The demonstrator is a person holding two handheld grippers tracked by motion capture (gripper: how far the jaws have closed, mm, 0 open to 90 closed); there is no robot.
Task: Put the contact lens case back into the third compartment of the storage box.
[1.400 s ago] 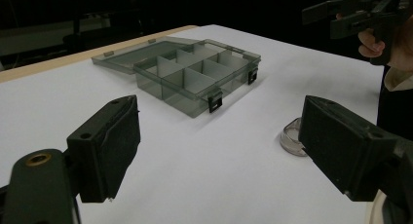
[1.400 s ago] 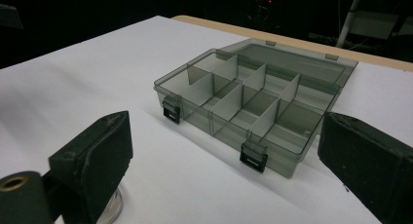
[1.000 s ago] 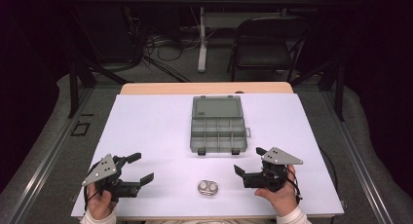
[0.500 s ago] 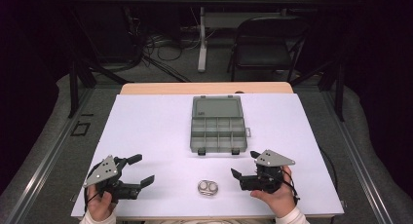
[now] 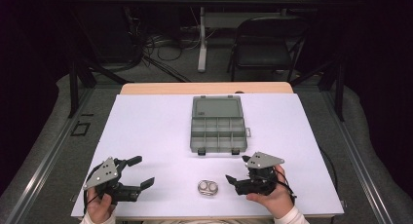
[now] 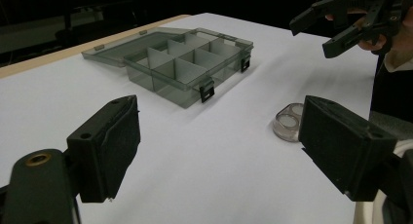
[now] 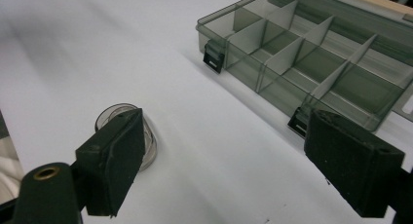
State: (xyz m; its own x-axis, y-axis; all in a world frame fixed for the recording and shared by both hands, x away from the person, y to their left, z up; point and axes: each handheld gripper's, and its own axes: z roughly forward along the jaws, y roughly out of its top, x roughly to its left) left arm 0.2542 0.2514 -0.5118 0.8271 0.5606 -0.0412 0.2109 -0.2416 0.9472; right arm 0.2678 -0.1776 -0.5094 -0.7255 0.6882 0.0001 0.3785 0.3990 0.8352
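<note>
Left claw (image 5: 138,172): held in the person's left hand (image 5: 100,207) at the near left corner of the desk; jaws spread wide apart with nothing between them; it points toward the middle of the desk. In the left gripper view its two black jaws frame bare white surface, with the small container just inside the right-hand jaw.

Right claw (image 5: 236,169): held in the person's right hand (image 5: 272,197) near the front edge, right of centre; jaws apart and empty, pointing left toward the small container. A grey three-cornered plate (image 5: 264,160) sits on top of it.

Small container (image 5: 209,187): a clear, two-lobed plastic piece lying flat on the desk near the front edge, between the two claws; closer to the right claw, touching neither. In the right gripper view (image 7: 148,136) it lies partly behind the left-hand jaw.

Organizer box (image 5: 217,131): grey translucent plastic, lid (image 5: 217,107) folded back flat on the far side; it stands at the desk's centre, well apart from both claws. Dividers split it into rows of compartments, which look empty in both gripper views (image 6: 187,68) (image 7: 311,53). Two black latches (image 7: 214,54) hang on its near wall.

Desk (image 5: 146,131): white top with a wooden strip along the far edge.

Background: a dark folding chair (image 5: 265,44) and loose cables (image 5: 156,48) on the floor beyond the desk.
</note>
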